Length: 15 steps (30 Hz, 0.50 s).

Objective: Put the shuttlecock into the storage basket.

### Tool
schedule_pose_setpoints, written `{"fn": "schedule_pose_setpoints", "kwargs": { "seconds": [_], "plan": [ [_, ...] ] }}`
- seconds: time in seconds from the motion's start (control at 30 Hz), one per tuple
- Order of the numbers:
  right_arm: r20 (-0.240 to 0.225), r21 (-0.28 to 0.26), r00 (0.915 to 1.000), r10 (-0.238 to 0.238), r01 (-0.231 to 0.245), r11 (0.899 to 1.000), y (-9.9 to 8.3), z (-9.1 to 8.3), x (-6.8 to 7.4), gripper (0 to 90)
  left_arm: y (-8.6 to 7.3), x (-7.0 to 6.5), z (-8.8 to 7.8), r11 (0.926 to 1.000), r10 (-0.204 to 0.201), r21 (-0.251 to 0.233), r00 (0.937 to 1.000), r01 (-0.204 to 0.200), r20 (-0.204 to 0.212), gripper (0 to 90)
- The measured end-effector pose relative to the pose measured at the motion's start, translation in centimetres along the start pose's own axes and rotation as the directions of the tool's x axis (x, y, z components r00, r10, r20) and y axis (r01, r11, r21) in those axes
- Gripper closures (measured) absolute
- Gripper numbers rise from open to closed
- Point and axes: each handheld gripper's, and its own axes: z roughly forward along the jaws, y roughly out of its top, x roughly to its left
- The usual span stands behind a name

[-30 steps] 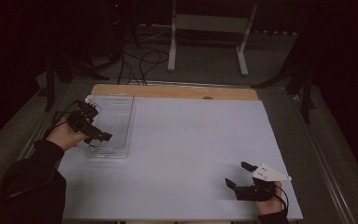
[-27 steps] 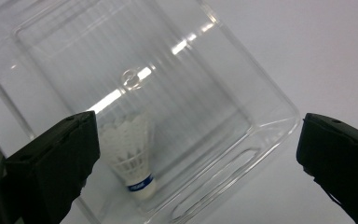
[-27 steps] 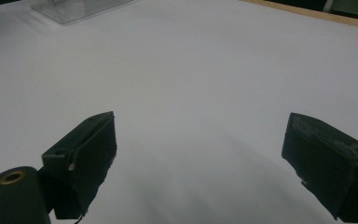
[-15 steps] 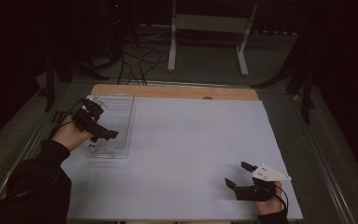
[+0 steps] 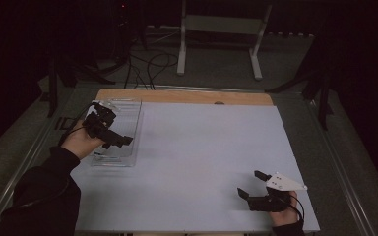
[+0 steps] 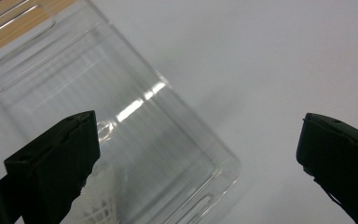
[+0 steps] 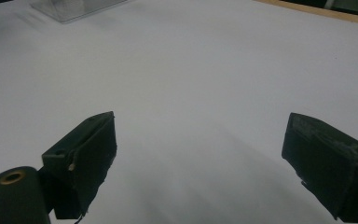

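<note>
left hand-held gripper [image 5: 112,139]: jaws spread, poised over clear plastic tray [image 5: 123,115] | tray: lying at worktop [image 5: 202,147] left edge | right hand-held gripper [image 5: 254,185]: jaws spread, low at near right corner, well apart from tray

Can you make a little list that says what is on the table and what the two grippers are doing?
table: covered by a white sheet, with a wooden edge at the far side
main thing: clear plastic box at the left of the sheet
inside the box: something small and white, too unclear to name
left gripper: open, over the box, holding nothing
right gripper: open, low over bare sheet at the near right, holding nothing
beyond the table: a white metal stand and cables on the dark floor
</note>
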Motion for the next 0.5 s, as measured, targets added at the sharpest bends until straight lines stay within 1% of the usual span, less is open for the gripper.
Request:
{"fn": "schedule_pose_setpoints", "kwargs": {
  "seconds": [0.03,0.1,0.23,0.27,0.33,0.37,0.43,0.5],
  "plan": [
    [0.0,0.001,1.0,0.0,0.0,1.0,0.0,0.0,0.0,10.0,0.1,-0.1,0.1,1.0,-0.001,0.002,1.0,0.001,0.005,0.2],
    [-0.001,0.002,1.0,0.002,-0.002,1.0,0.0,0.0,0.0,10.0,0.2,-0.5,0.3,0.9996,0.023,0.016,0.9997,-0.023,0.005,0.2],
    [-0.001,0.004,1.0,0.0,0.0,1.0,0.0,0.1,0.0,9.9,0.5,-0.9,0.4,0.9995,0.031,0.008,0.9994,-0.031,0.013,0.2],
    [-0.003,0.004,1.0,0.001,-0.001,1.0,0.0,0.1,0.0,10.0,0.8,-1.2,0.3,0.9992,0.039,-0.004,0.9991,-0.039,0.017,0.2],
    [-0.003,0.004,1.0,0.001,-0.001,1.0,0.0,0.1,0.0,10.0,0.9,-1.4,0.3,0.999,0.043,-0.01,0.9989,-0.042,0.019,0.2],
    [-0.002,0.005,1.0,0.001,-0.001,1.0,0.0,0.1,0.0,10.0,1.1,-1.7,0.3,0.9988,0.044,-0.021,0.9985,-0.043,0.031,0.2],
    [-0.001,0.004,1.0,0.001,-0.001,1.0,0.0,0.0,0.0,10.0,1.4,-2.1,0.3,0.998,0.058,-0.027,0.9978,-0.057,0.033,0.2],
    [-0.001,0.003,1.0,0.0,0.0,1.0,0.0,0.0,0.0,9.9,1.5,-2.5,0.3,0.9974,0.065,-0.034,0.9967,-0.064,0.048,0.2]
  ]
}}
